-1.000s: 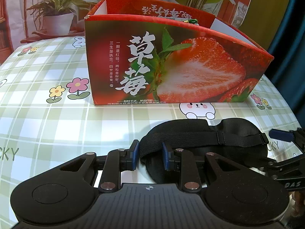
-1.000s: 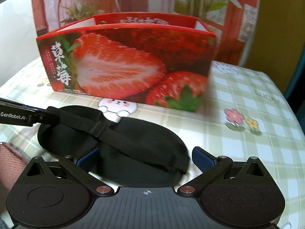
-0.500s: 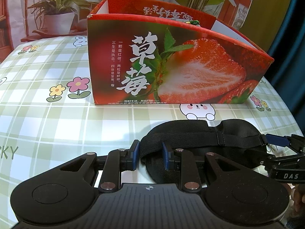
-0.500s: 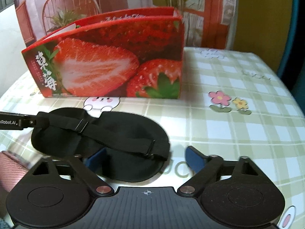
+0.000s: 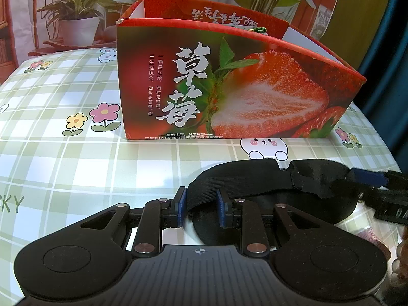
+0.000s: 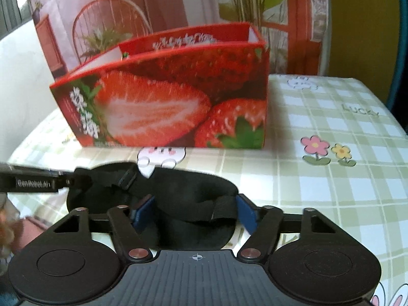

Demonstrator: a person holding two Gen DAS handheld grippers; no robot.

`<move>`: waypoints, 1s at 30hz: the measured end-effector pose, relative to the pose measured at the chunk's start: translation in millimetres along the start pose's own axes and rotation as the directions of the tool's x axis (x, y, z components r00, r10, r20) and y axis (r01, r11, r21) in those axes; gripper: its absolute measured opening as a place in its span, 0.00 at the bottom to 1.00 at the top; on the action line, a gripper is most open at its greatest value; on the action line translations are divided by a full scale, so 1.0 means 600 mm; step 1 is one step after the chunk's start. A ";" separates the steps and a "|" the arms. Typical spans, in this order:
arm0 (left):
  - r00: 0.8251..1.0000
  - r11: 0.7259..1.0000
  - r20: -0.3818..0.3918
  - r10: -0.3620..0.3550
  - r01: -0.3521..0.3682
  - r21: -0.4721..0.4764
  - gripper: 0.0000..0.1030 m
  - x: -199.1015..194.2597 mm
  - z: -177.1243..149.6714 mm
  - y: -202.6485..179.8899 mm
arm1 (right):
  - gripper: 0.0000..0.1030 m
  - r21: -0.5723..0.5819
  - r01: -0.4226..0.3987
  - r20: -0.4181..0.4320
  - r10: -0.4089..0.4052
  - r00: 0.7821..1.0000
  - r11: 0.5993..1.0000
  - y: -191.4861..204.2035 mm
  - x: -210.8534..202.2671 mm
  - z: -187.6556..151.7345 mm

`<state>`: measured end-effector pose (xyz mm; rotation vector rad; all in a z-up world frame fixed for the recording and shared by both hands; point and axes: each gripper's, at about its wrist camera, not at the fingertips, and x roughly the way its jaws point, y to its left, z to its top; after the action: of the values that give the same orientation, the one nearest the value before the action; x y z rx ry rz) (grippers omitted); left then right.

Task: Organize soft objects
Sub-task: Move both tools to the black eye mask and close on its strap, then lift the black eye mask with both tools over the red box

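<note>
A black sleep mask (image 5: 280, 191) with an elastic strap lies on the checked tablecloth in front of the red strawberry box (image 5: 229, 89). My left gripper (image 5: 201, 206) is shut on the strap at the mask's left end. My right gripper (image 6: 195, 211) has its jaws around the mask's right end (image 6: 193, 199), pads touching both sides and bunching the fabric. The right gripper's fingers (image 5: 369, 178) show at the right edge of the left wrist view. The left gripper's fingers (image 6: 35, 182) show at the left edge of the right wrist view.
The strawberry box (image 6: 173, 102) is open at the top and stands just behind the mask. A potted plant (image 5: 79, 23) stands beyond the table's far left. The tablecloth (image 6: 331, 178) stretches to the right of the box.
My right gripper has narrowed its jaws from wide open onto the mask's right end, bunching it, and swung its view. My left gripper stays shut on the strap.
</note>
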<state>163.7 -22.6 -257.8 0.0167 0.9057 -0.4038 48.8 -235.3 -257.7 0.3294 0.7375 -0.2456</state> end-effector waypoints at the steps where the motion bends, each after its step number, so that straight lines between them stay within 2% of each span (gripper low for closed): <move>1: 1.000 1.000 0.000 0.000 0.000 -0.001 0.25 0.000 0.000 0.001 | 0.54 0.011 -0.003 0.011 0.003 1.000 1.000 -0.002 -0.004 0.003; 4: 1.000 1.000 -0.001 0.002 -0.002 -0.003 0.24 -0.001 0.001 0.001 | 0.41 0.041 -0.022 0.044 0.020 0.999 0.999 -0.010 -0.016 0.012; 6: 1.000 1.000 -0.001 0.004 -0.004 -0.003 0.24 -0.002 0.000 0.001 | 0.36 0.058 -0.045 0.064 0.041 0.997 0.997 -0.013 -0.025 0.018; 10: 1.000 1.000 -0.001 0.004 -0.004 -0.008 0.23 -0.004 -0.001 0.002 | 0.31 0.063 -0.099 0.082 0.094 0.992 0.993 -0.008 -0.033 0.023; 17: 1.000 1.000 -0.001 0.005 -0.005 -0.008 0.23 -0.005 -0.002 0.001 | 0.24 0.047 -0.108 0.058 0.105 0.993 0.993 0.003 -0.021 0.016; 20: 1.000 1.000 0.004 0.000 0.000 -0.017 0.18 -0.007 -0.002 0.002 | 0.09 0.047 -0.086 0.035 0.085 0.996 0.995 -0.001 -0.015 0.010; 24: 1.000 1.000 0.031 -0.005 0.006 -0.023 0.11 -0.020 0.000 0.002 | 0.07 0.028 -0.058 0.042 0.057 0.997 0.998 -0.006 -0.018 0.009; 30: 0.993 1.000 0.115 -0.016 0.017 -0.007 0.08 -0.056 0.015 -0.001 | 0.06 0.000 -0.063 0.115 0.063 0.991 0.998 -0.010 -0.049 0.031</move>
<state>151.7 -13.3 -226.5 -0.0218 0.7945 -0.4127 37.4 -245.1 -225.8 0.3391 0.6125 -0.2045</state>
